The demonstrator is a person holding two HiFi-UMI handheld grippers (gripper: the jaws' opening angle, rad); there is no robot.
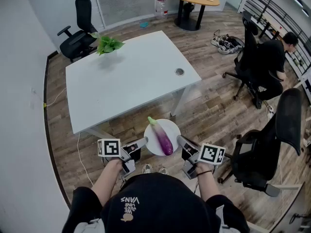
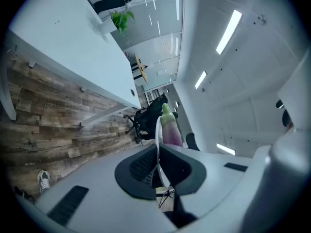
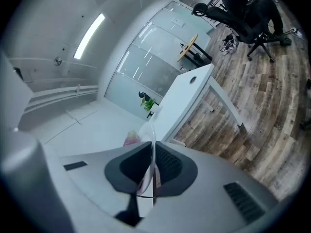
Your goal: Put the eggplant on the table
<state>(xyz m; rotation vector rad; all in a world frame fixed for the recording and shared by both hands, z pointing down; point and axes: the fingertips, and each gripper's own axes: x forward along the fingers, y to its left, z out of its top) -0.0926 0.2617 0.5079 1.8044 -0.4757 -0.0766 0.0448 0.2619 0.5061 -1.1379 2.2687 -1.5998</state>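
A purple eggplant (image 1: 164, 139) lies on a white plate (image 1: 170, 124) held above the floor. The left gripper (image 1: 144, 141) at nine o'clock and the right gripper (image 1: 180, 139) at three each clench their fingers on its rim. This looks like the carrying step. Next, the plate needs to travel level to the white counter (image 1: 126, 76) at twelve o'clock.

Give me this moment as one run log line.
left tool: shut on plate rim | right tool: shut on plate rim | eggplant: lying on plate | table: eggplant not yet on it
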